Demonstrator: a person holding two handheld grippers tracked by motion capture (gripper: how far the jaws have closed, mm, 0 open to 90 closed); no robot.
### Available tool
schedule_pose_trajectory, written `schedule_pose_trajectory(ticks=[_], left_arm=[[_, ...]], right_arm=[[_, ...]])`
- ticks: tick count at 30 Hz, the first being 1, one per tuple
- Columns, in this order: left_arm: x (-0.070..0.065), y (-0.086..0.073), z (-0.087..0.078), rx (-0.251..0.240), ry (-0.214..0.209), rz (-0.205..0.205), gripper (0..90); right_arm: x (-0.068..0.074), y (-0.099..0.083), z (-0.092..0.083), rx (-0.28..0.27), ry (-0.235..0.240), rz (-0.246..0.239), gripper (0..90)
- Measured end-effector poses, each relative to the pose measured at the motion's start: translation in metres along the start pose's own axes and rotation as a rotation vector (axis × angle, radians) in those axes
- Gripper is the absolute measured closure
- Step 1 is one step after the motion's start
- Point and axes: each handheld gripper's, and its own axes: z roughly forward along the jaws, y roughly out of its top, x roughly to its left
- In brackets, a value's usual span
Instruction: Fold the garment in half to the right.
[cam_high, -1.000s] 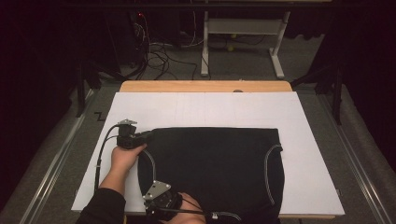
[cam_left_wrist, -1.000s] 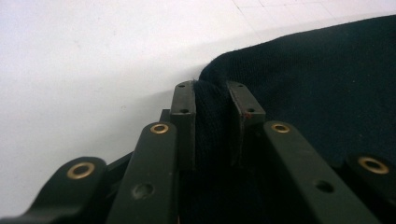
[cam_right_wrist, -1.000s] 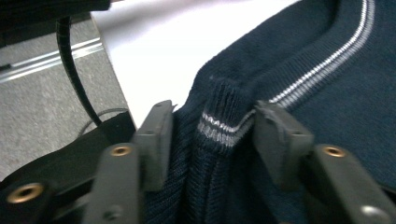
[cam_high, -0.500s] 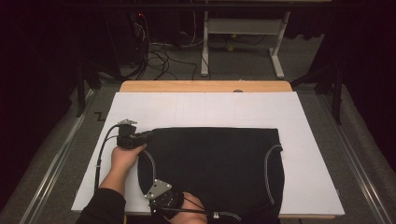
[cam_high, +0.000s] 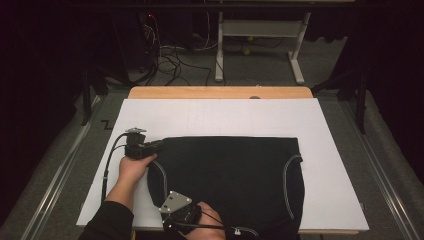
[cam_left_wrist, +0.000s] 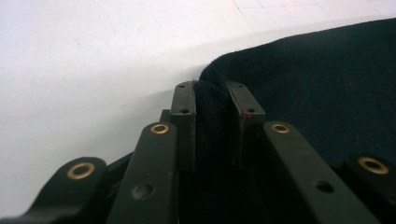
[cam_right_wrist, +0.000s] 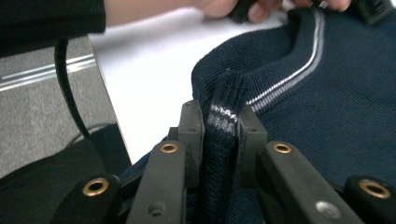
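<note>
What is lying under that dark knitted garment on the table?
A flat white board lies under the dark knitted garment with pale stripe trim and shows bare around it. A light wooden tabletop shows behind the board. Whatever sits directly beneath the fabric is covered.

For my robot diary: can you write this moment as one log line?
left gripper: shut on dark garment, far-left corner | right gripper: jaws just closed on its striped near-left edge | garment: flat on white board

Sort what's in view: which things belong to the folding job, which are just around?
In the job: dark knit garment; left gripper, jaws shut on its corner; right gripper, jaws just closed on its striped edge.
Around: white sheet; wooden tabletop; floor cables.
</note>
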Motion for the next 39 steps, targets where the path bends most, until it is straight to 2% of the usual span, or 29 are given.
schedule_pose_trajectory(ticks=[4, 6, 10, 14, 21, 27, 30, 39], left_arm=[[-0.003, 0.0, -0.001, -0.005, 0.022, 0.011, 70.9], [-0.005, 0.001, -0.003, -0.012, 0.016, -0.001, 71.6], [-0.014, 0.007, -0.013, -0.076, 0.031, 0.015, 72.1], [-0.025, 0.017, -0.022, -0.106, 0.048, 0.045, 72.1], [-0.033, 0.027, -0.028, -0.122, 0.057, 0.026, 72.1], [-0.032, 0.031, -0.03, -0.155, 0.041, -0.007, 72.2], [-0.035, 0.031, -0.03, -0.171, 0.058, 0.014, 73.4], [-0.035, 0.033, -0.03, -0.197, 0.064, 0.015, 74.3]], right_arm=[[-0.004, 0.003, -0.009, -0.043, -0.003, 0.006, 77.6], [-0.006, 0.004, -0.014, -0.06, -0.004, 0.01, 77.6], [-0.01, 0.006, -0.025, -0.101, -0.006, 0.013, 77.6], [-0.015, 0.007, -0.036, -0.133, -0.007, 0.021, 77.7], [-0.021, 0.009, -0.051, -0.181, -0.026, 0.025, 77.6], [-0.026, 0.013, -0.058, -0.191, -0.026, 0.016, 77.6], [-0.027, 0.015, -0.061, -0.194, -0.03, 0.008, 77.6], [-0.026, 0.019, -0.058, -0.194, -0.03, -0.003, 77.8]])
